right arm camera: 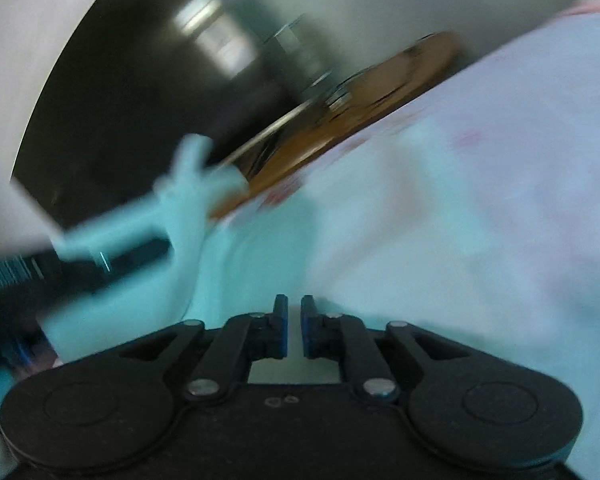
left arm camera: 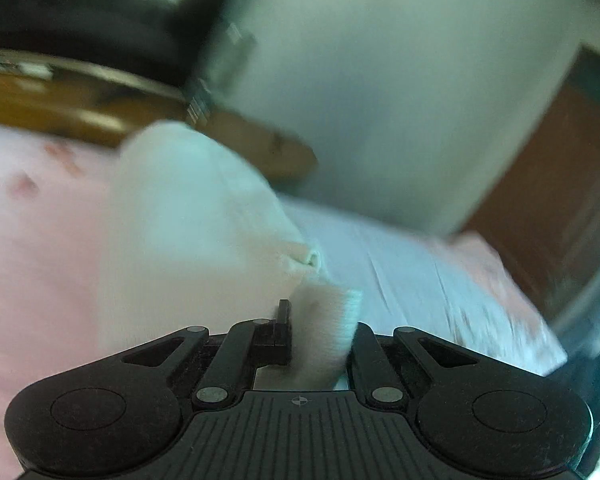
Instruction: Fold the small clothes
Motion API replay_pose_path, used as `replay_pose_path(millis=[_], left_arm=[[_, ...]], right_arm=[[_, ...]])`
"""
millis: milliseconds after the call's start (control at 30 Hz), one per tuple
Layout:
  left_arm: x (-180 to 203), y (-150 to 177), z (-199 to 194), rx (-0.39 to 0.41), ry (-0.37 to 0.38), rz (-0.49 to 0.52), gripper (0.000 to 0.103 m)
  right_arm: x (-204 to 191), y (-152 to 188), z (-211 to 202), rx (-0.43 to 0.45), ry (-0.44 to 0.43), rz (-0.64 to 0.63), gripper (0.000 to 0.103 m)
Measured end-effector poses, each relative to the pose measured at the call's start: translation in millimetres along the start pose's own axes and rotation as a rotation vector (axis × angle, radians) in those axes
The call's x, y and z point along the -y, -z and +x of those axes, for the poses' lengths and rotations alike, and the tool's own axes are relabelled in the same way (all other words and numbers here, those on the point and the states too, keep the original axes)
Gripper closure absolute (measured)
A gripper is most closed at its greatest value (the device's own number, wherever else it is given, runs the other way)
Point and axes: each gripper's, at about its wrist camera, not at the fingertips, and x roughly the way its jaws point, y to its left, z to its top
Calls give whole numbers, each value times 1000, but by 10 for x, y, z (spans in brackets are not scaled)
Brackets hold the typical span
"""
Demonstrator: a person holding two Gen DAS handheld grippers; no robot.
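pale garment (left arm camera: 204, 216) clamped in left gripper (left arm camera: 320, 328) jaws, tilted down — right gripper (right arm camera: 294, 320) jaws narrowly parted, empty.

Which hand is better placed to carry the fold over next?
Left. Its tool is clamped on the pale cloth, lifted off the pink bedsheet. The right tool shows a gap with nothing between its pads.

Both wrist views close, tilted down over a pink bedsheet (left arm camera: 32, 240) – sharing its wooden bed edge (right arm camera: 340, 128).
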Motion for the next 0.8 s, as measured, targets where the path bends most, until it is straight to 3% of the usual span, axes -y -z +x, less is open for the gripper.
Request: replay_pose_path(millis=[67,100,133,167,200,300,400,433,500,600,733,800], left_arm=[[131,171,243,-99,-11,17,93],[196,231,267,-114,-35,29,71],[251,260,215,-101,-8,41,54],[290,279,97,-84,43,38,15],[320,269,-41,-49,60,36,5],[263,137,-446,50,47,74,5],[-88,15,-663,129,-83,24,6],[-265,-45,-678,130,-146,-17,6],[-522,-97,-661,114,-201,-67,6],[-743,-75,-591,59,-299,-77,6],[-853,13,-499,30,-365,-89,6],[-853,52,-434,16,-358,-80,6]], right_arm=[[242,-123,-223,15,4,53,82],[323,-169,-307,18,9,65,80],[393,-223,-400,22,13,65,79],[428,-261,-466,24,10,59,78],[439,-278,-514,27,5,53,75],[414,-340,-635,39,-40,28,65],[312,-354,-570,24,-92,9,56],[263,-356,-525,13,-105,-6,56],[179,-365,-395,-7,-108,-34,56],[52,-351,-207,-13,-76,-89,57],[-43,-350,39,-49,-33,-151,58],[-31,-336,156,-95,9,-159,61]])
